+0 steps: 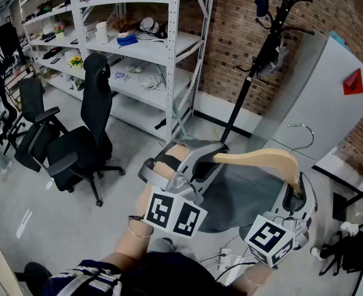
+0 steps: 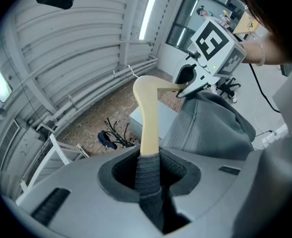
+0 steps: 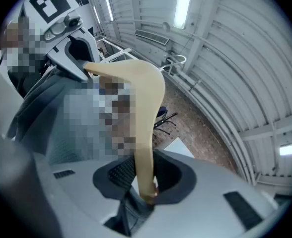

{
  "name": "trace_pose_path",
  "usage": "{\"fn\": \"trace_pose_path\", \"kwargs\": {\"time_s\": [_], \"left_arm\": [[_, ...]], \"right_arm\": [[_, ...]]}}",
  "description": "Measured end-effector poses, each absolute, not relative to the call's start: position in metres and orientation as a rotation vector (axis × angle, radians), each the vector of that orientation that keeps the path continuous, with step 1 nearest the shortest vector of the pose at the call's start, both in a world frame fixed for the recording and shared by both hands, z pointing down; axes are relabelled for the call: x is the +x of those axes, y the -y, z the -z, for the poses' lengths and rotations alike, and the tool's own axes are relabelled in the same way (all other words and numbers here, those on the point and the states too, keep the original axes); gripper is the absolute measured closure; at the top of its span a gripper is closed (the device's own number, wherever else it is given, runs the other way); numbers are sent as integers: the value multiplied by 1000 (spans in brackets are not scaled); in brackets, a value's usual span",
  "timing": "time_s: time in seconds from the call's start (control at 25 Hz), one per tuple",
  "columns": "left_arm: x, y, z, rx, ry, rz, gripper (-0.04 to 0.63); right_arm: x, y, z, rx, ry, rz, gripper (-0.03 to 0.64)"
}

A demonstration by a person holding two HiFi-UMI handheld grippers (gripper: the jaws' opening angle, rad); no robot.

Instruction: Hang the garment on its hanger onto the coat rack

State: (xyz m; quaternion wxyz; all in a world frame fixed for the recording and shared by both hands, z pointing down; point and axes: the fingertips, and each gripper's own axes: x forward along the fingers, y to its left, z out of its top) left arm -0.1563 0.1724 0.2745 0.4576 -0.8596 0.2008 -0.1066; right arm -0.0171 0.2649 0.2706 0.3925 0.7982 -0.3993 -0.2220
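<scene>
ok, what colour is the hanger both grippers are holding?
Pale tan wood. The hanger shows best in the head view.
</scene>
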Motion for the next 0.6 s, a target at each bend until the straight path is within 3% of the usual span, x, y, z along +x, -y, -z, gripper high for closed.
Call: {"fn": "trace_pose_path", "kwargs": {"time_s": [0.6], "left_arm": [[-123, -165, -274, -2107, -516, 283, 508]], "right_arm": [[18, -255, -270, 2044, 1072, 562, 522]]}}
